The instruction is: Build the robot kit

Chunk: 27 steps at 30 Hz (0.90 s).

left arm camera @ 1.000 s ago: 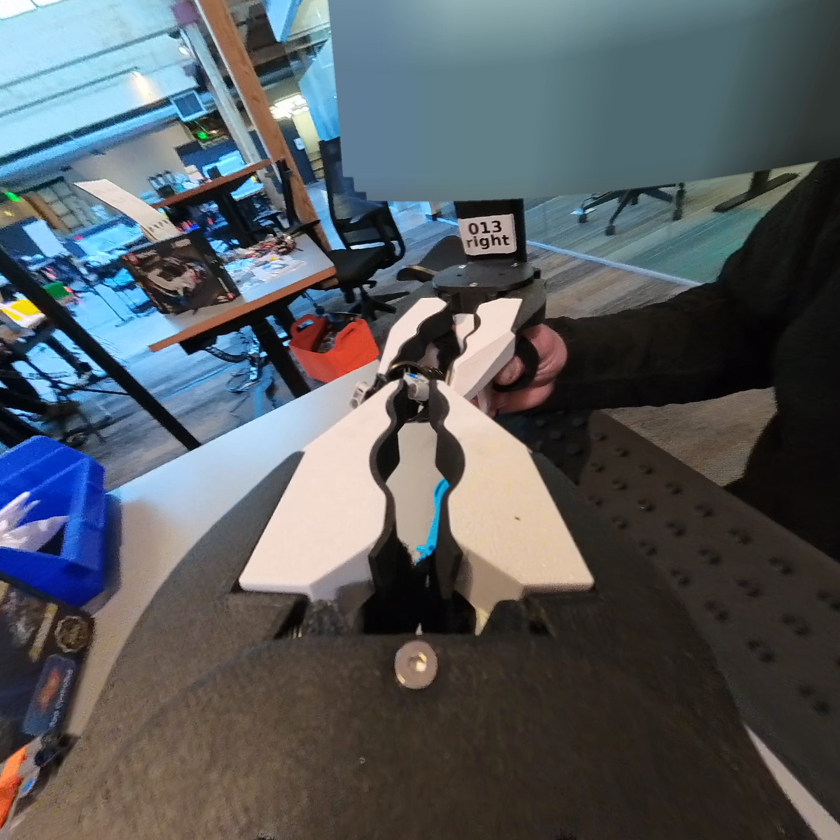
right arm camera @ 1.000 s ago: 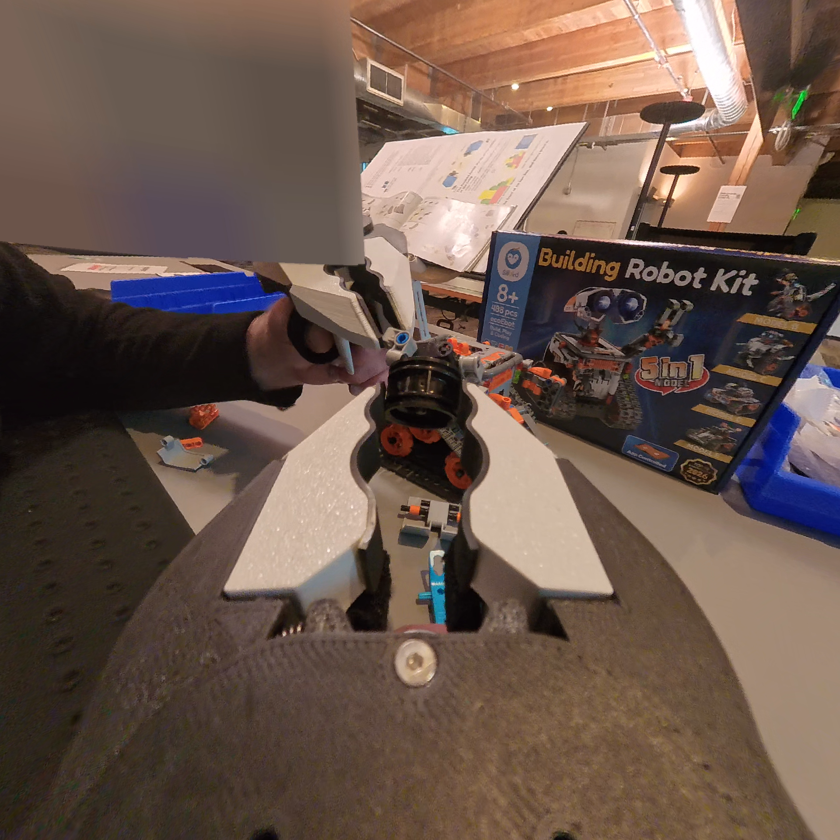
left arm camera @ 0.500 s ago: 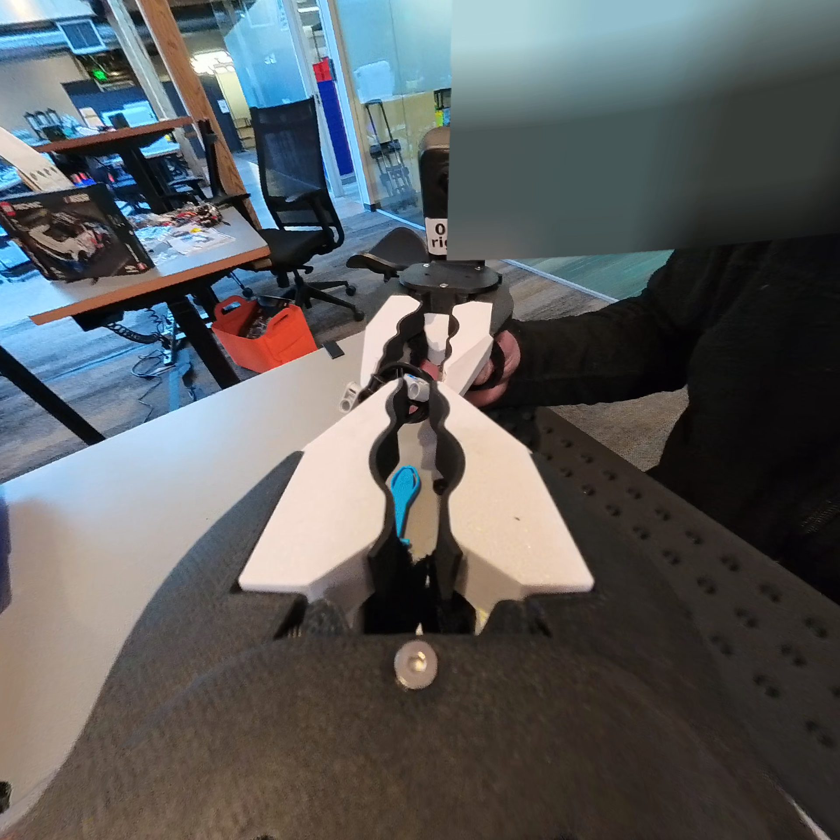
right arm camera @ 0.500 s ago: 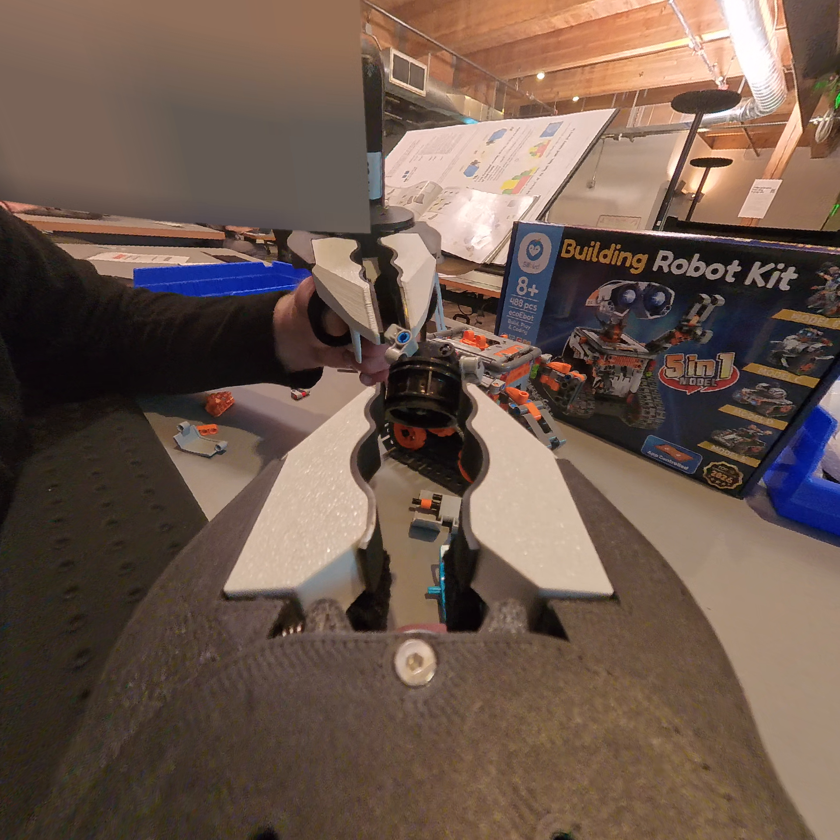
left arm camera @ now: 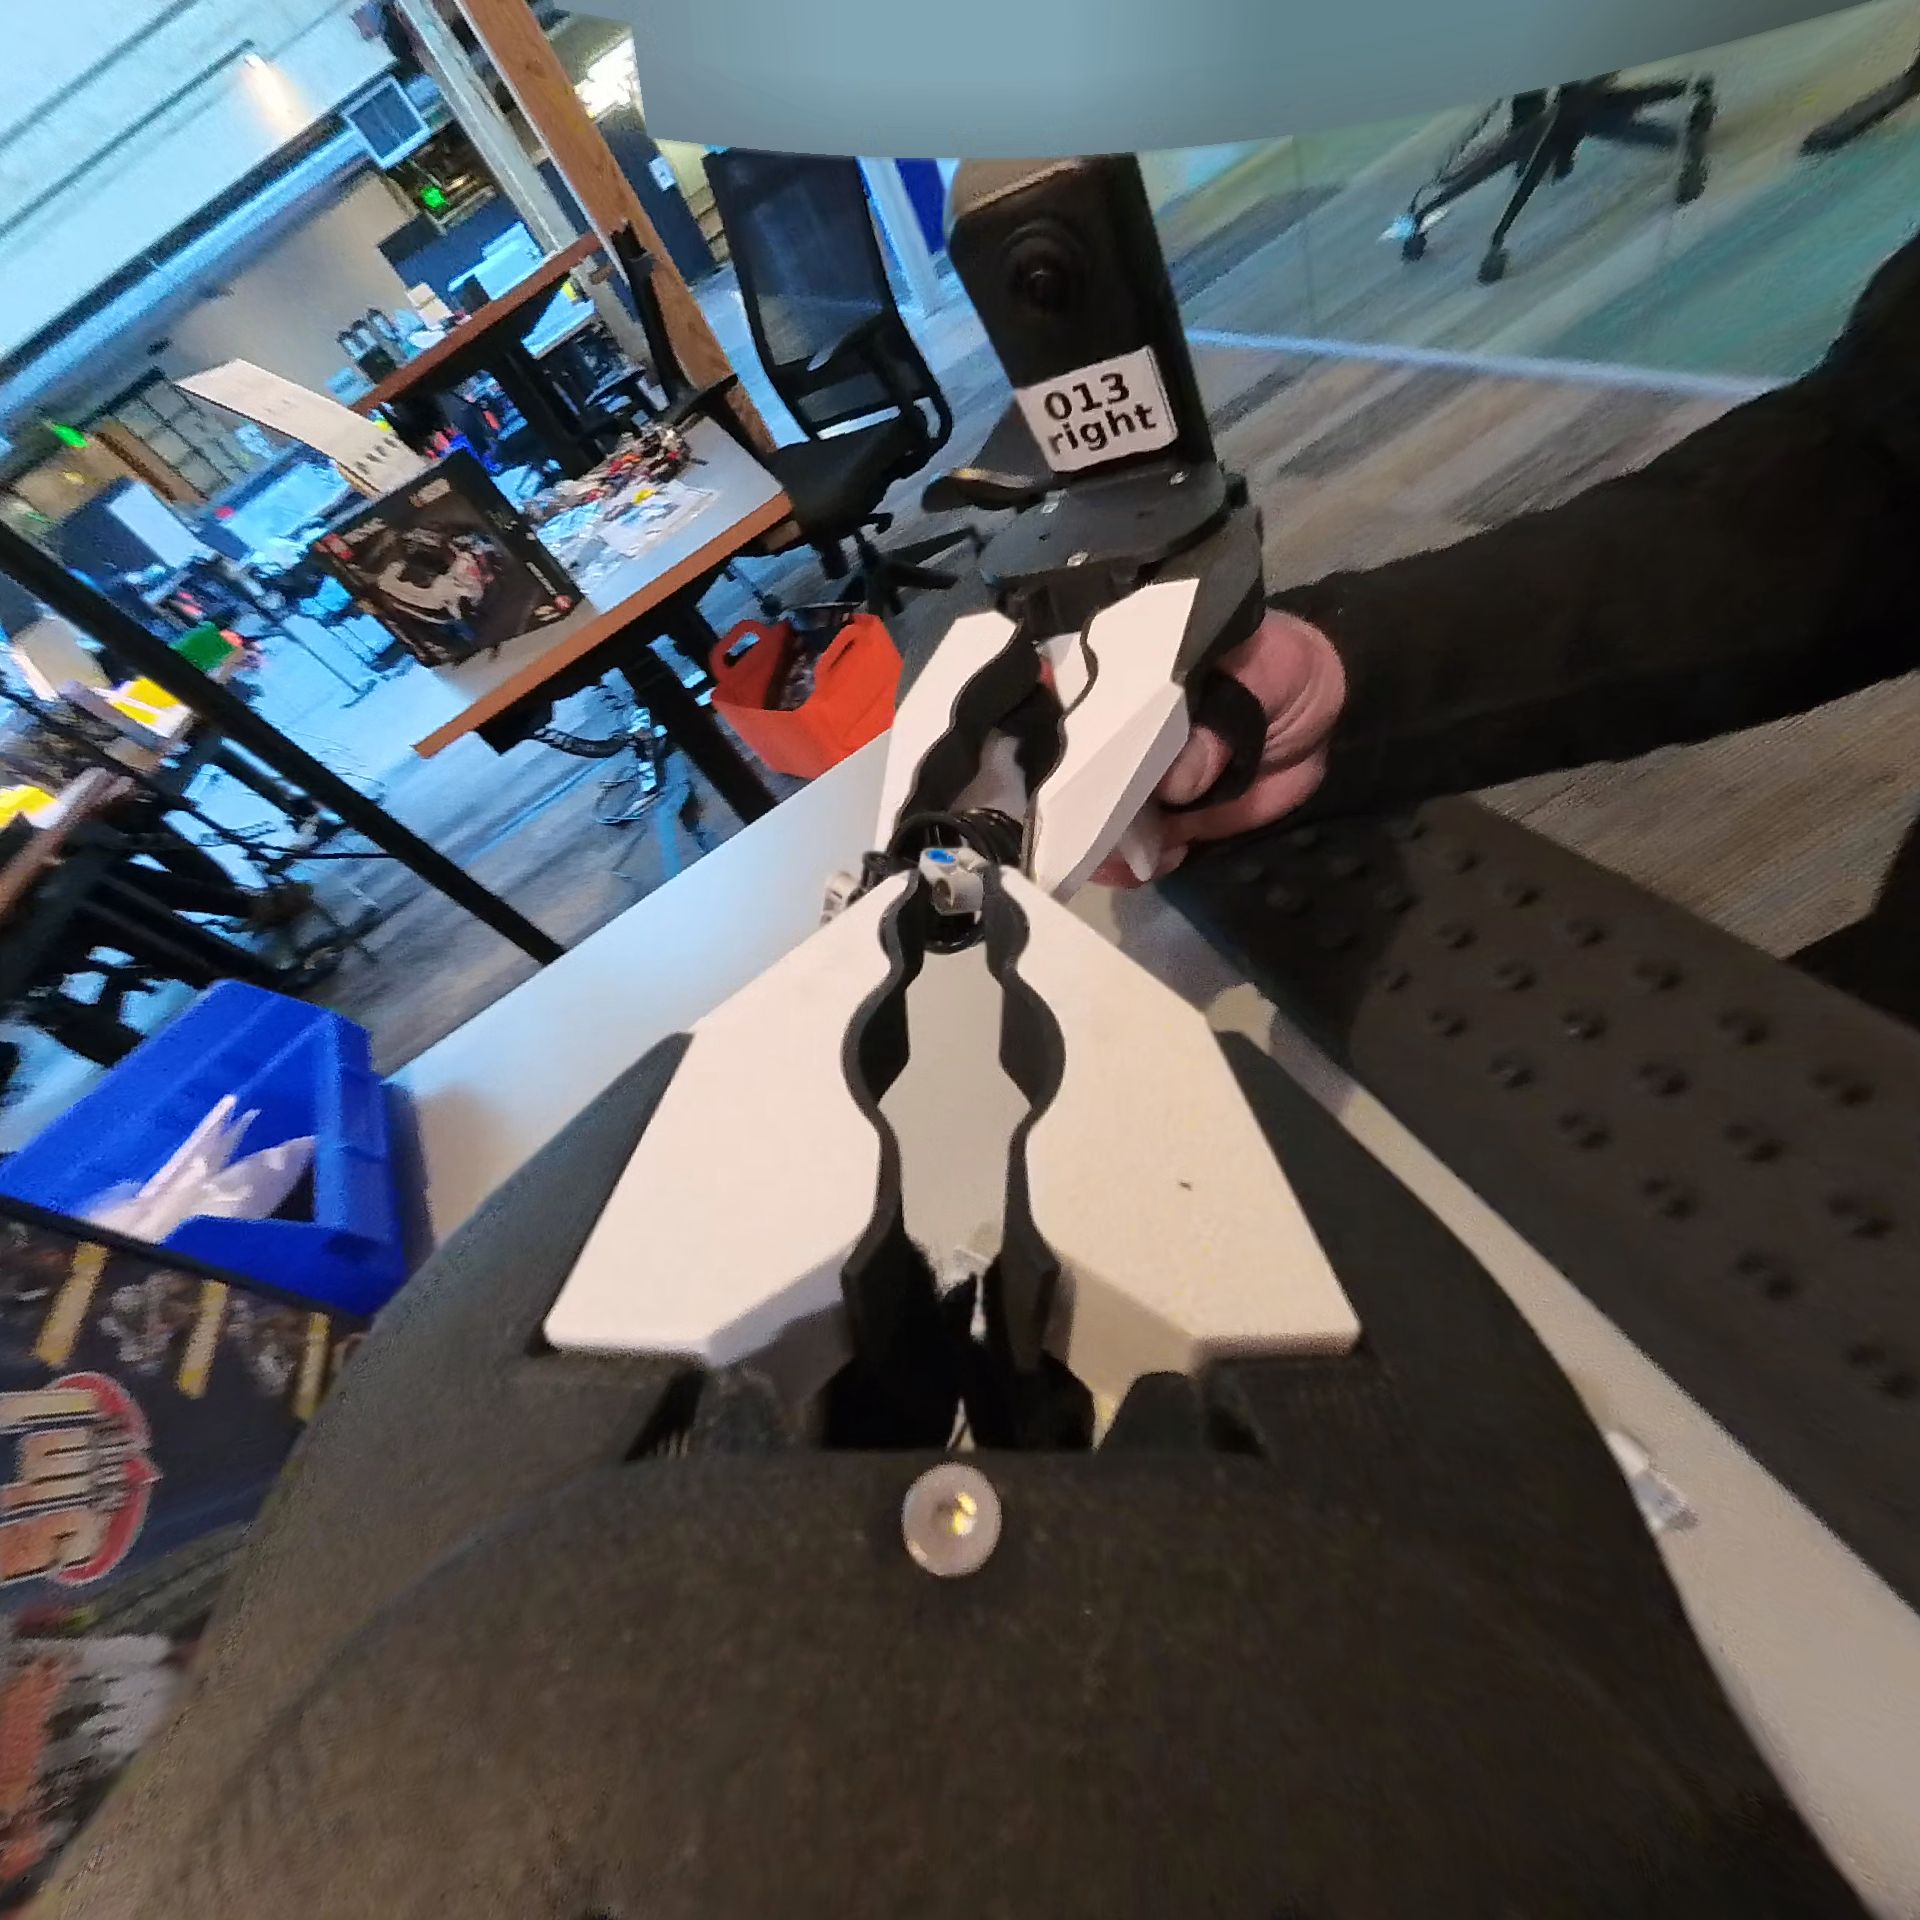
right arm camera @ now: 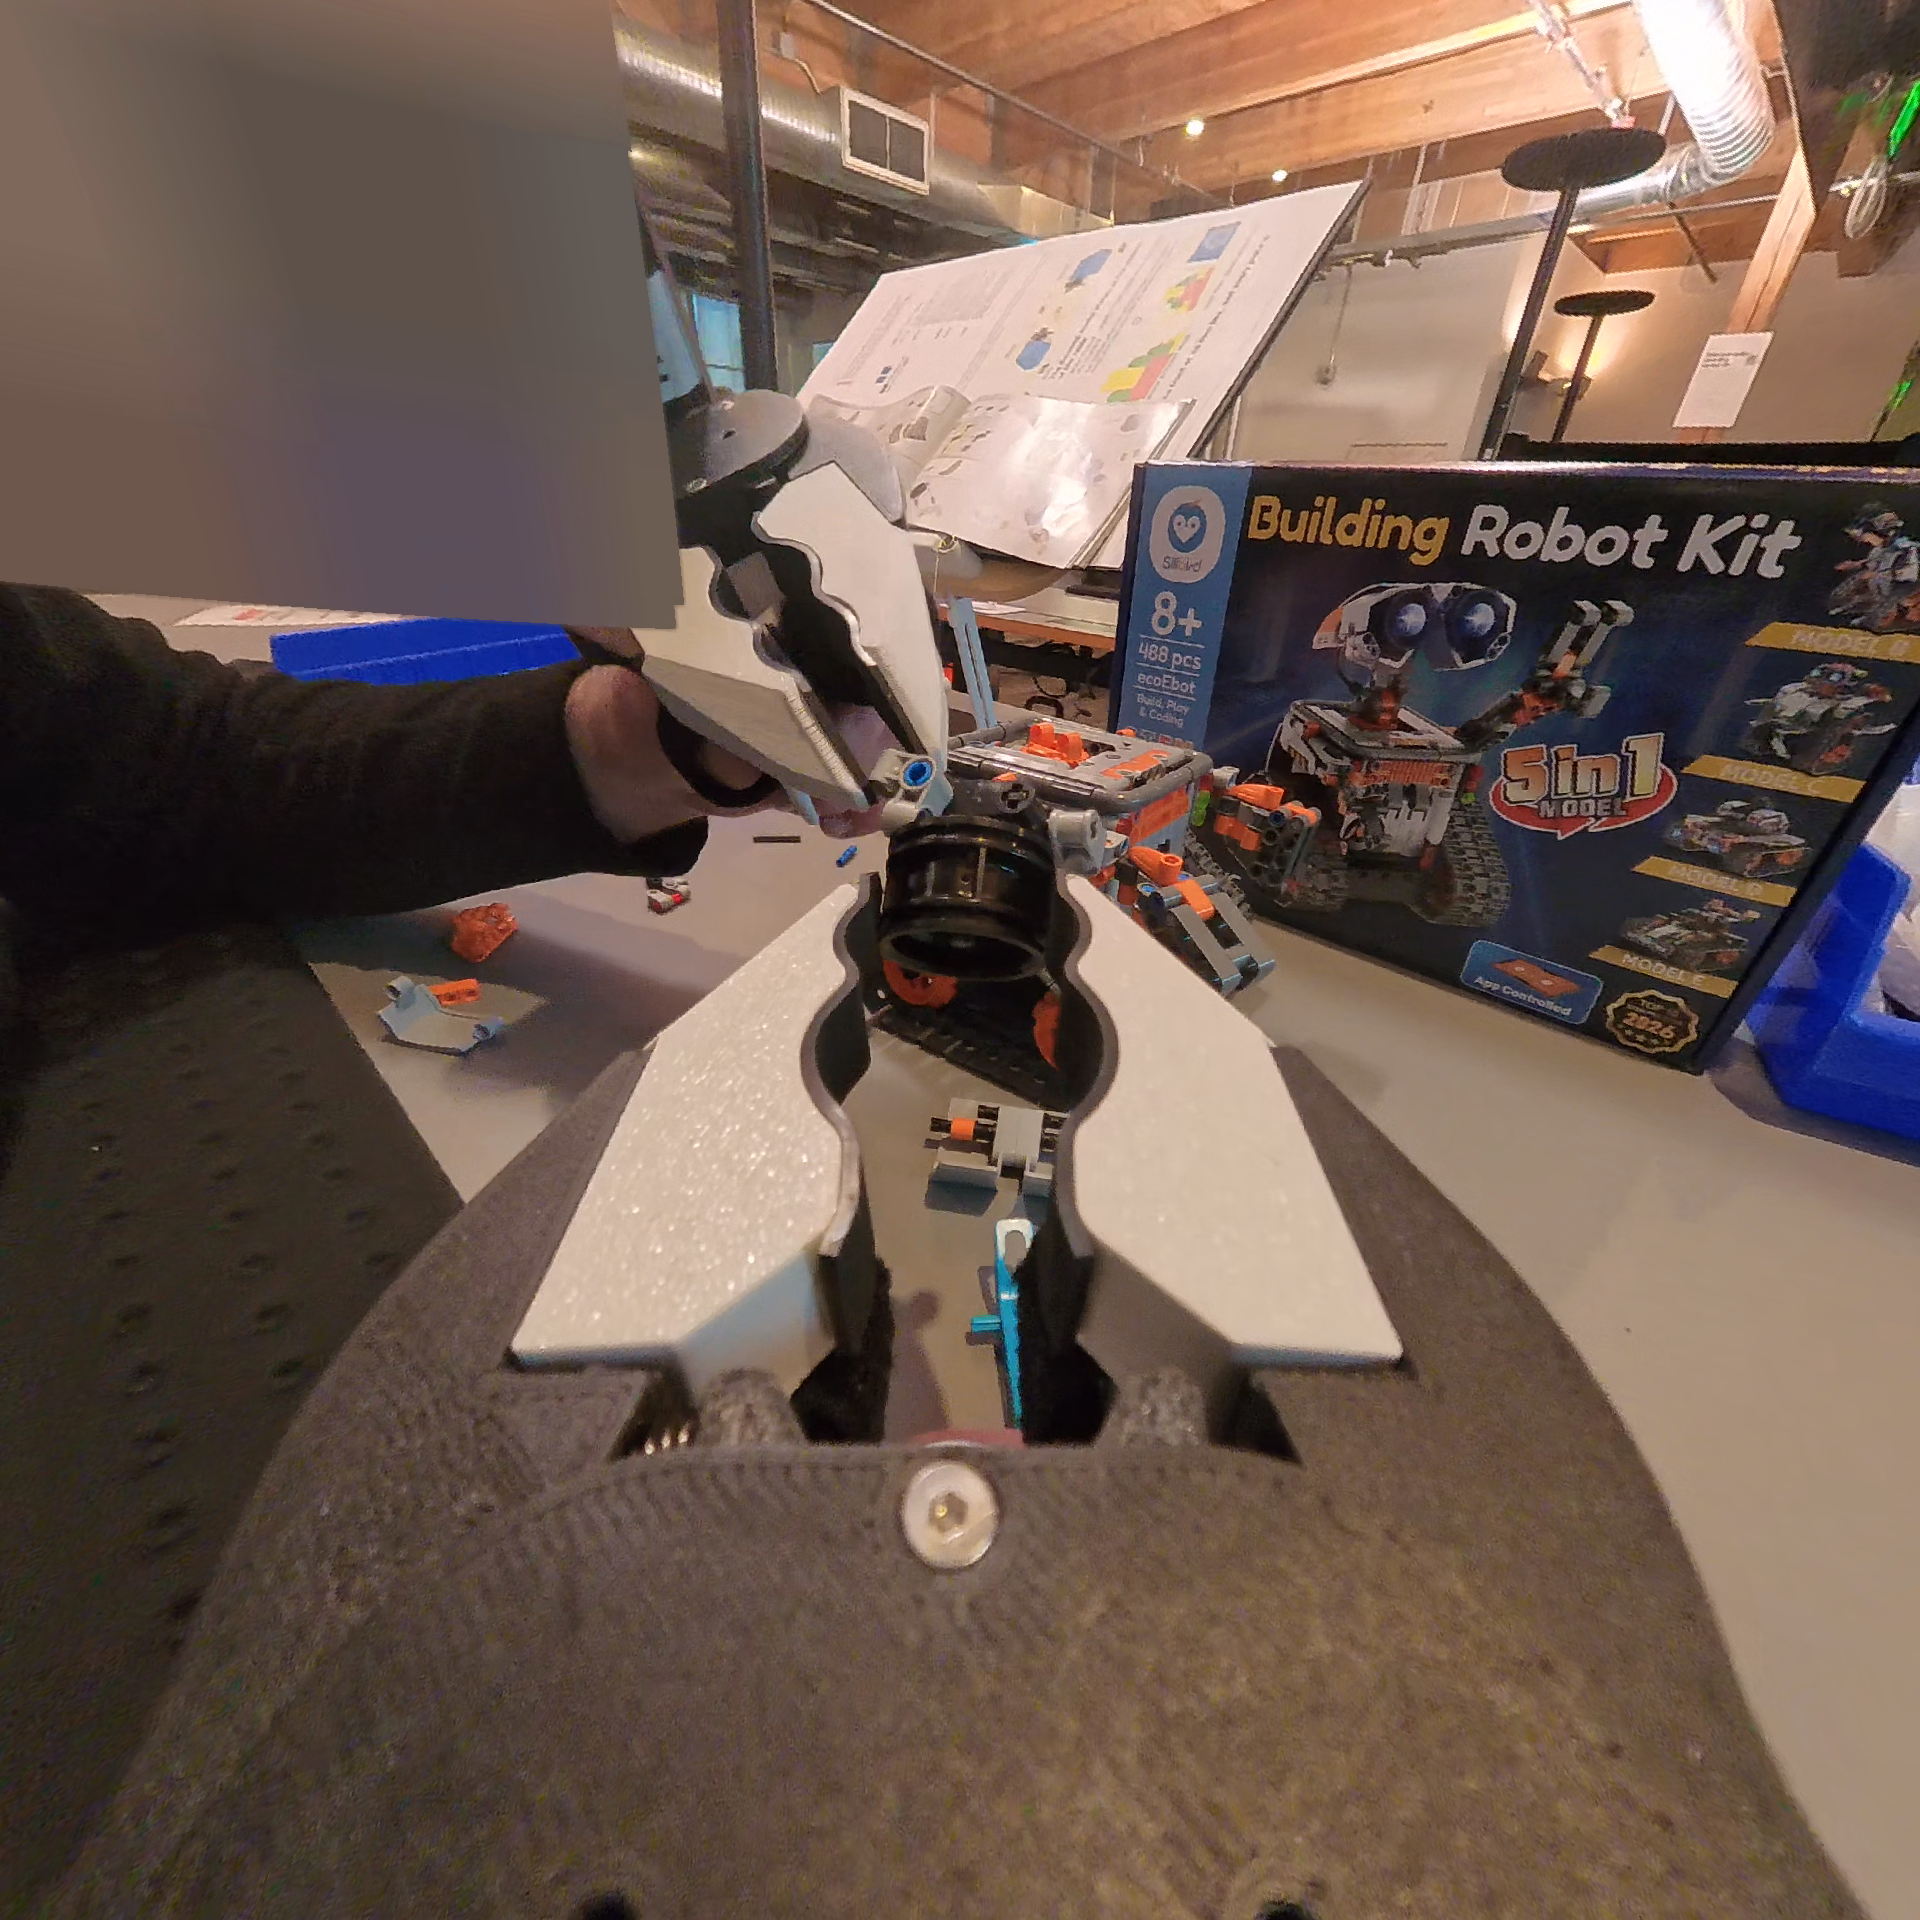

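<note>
Black round plastic wheel hub [right arm camera: 961, 894] sits clamped at the right gripper's [right arm camera: 961, 914] tips; the left gripper [left arm camera: 954, 896], angled downward, pinches the small grey connector [left arm camera: 951, 871] on it.

Black, grey and orange on a pale grey worktop [right arm camera: 1558, 1195]

Ribbed black plastic wheel [right arm camera: 961, 904]; grey connector with blue pin [right arm camera: 912, 774]; dark printed kit box [right arm camera: 1507, 748]; blue bin [left arm camera: 208, 1164].

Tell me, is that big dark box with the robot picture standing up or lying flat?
Standing up: the dark robot-picture box rests on its long edge on the grey table.
</note>
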Available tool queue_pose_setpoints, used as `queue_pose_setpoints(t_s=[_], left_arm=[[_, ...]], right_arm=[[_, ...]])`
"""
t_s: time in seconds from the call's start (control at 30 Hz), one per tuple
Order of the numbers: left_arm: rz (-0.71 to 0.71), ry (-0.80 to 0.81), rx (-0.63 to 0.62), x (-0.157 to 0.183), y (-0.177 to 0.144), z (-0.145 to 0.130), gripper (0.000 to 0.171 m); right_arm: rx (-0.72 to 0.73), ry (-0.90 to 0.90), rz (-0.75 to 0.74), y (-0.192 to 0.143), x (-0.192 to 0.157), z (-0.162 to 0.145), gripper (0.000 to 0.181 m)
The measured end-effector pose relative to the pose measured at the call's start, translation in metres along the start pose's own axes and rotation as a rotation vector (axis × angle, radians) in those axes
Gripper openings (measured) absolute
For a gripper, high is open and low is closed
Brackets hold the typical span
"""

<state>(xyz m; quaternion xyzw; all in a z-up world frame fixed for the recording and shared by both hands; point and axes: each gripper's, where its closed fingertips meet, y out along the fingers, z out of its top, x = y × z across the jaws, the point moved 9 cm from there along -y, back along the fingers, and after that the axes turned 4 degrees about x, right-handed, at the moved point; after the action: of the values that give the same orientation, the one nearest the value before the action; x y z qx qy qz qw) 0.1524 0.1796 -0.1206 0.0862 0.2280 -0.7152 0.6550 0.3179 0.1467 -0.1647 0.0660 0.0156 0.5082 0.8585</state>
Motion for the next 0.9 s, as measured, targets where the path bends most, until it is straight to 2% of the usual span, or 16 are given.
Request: queue_pose_setpoints(t_s=[0.23, 0.33, 0.63, 0.9], left_arm=[[0.14, 0.163, -0.024, 0.009, 0.01, 0.0, 0.016], [0.213, 0.202, -0.033, 0.009, 0.012, 0.0, 0.007], [0.196, 0.157, -0.035, 0.009, 0.013, 0.005, 0.006], [0.055, 0.021, -0.005, 0.003, 0.005, 0.008, 0.006]], right_arm=[[0.023, 0.043, -0.025, -0.003, 0.005, 0.0, 0.029], [0.029, 0.05, -0.031, -0.004, 0.007, 0.0, 0.029], [0.048, 0.047, -0.018, -0.005, 0.006, 0.001, 0.029], [0.056, 0.025, 0.031, -0.004, 0.001, 0.003, 0.029]])
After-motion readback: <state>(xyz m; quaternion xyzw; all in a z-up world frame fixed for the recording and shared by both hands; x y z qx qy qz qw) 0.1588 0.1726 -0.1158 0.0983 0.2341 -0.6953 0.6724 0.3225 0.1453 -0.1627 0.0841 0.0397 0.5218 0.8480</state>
